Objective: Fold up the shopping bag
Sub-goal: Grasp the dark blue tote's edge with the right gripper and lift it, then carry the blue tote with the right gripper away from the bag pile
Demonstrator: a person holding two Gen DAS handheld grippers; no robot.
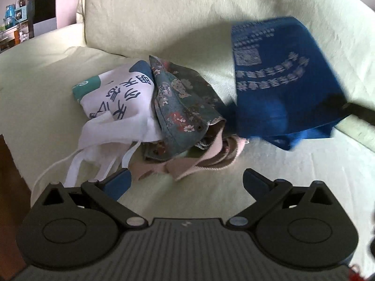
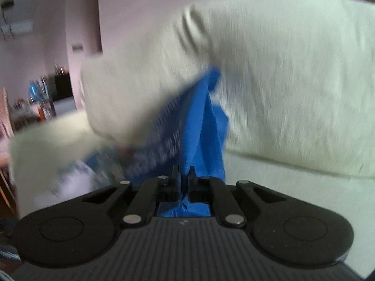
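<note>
Bags lie heaped on a pale sofa (image 1: 164,18), seen from the left wrist. Blue bag (image 1: 281,89), printed with pale characters and a square code, hangs lifted off the seat at about two o'clock in that view, its lower edge trailing down toward the pile. Floral bag (image 1: 182,103) sits at the centre, touching a white bag (image 1: 117,103) with dark lettering at its nine o'clock side; pinkish straps (image 1: 187,166) spill from the floral bag toward six o'clock. Left hand-held gripper (image 1: 186,182) hovers just beside those straps, its blue-padded fingers (image 1: 117,183) spread wide and holding nothing.

From the right wrist, the right hand-held gripper (image 2: 184,175) has its fingers pressed together on a fold of the blue bag, the cloth rising toward twelve o'clock against the sofa back and also bunched behind the jaws. That view is heavily blurred; a dark cabinet (image 2: 62,86) shows at nine o'clock in the room beyond.
</note>
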